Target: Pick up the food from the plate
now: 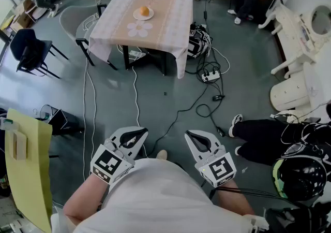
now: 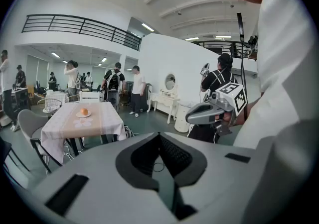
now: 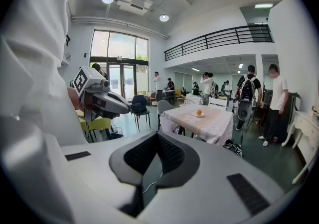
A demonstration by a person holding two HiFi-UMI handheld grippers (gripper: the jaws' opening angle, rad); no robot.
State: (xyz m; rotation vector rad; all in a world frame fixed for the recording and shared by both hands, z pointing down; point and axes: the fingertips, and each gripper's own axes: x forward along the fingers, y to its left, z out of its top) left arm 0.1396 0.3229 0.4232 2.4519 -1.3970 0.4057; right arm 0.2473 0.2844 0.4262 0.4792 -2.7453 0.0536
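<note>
One food on one plate; left gripper, right gripper pressed together, empty.

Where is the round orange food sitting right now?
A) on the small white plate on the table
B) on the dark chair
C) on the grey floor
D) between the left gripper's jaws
A: the round orange food sits on the small white plate on the cloth-covered table, far from the left gripper and right gripper, both shut and empty.
</note>
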